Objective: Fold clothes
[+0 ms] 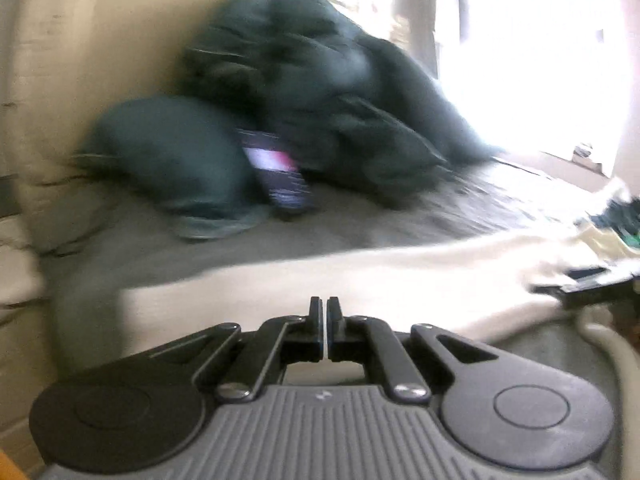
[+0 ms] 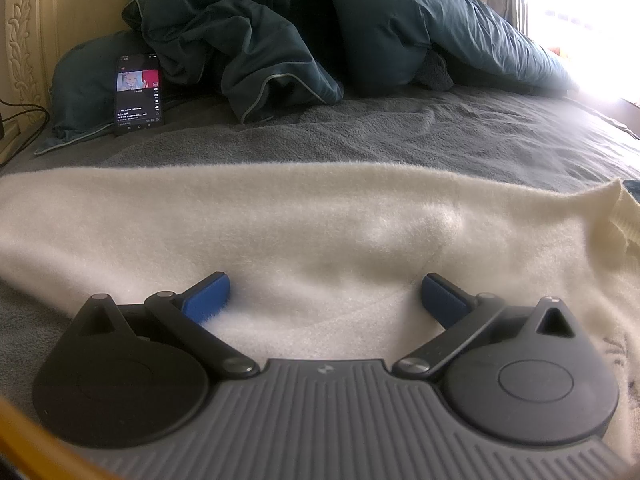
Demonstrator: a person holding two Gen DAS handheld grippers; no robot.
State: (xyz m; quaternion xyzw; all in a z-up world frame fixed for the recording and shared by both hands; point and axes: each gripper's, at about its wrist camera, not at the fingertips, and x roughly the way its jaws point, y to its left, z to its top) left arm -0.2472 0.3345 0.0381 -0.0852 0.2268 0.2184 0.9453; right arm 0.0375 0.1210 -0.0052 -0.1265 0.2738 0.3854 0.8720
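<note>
Cream fleece garment point(image 2: 320, 220) lies spread flat across the near part of the bed's grey sheet point(image 2: 400, 136). Right claw point(image 2: 326, 292) rests low over the fleece, blue pads point(image 2: 208, 298) spread wide, nothing between them. Left claw point(image 1: 325, 312) pressed together; whether any cloth is pinched cannot be told, view blurred. Beyond: heap of dark teal bedding point(image 2: 260, 32) by the cream headboard point(image 2: 28, 40); a phone point(image 2: 139, 94), screen lit, leans against it.

Grey bed point(image 2: 400, 136) — carved headboard point(image 2: 24, 40), bright window point(image 2: 592, 20).
</note>
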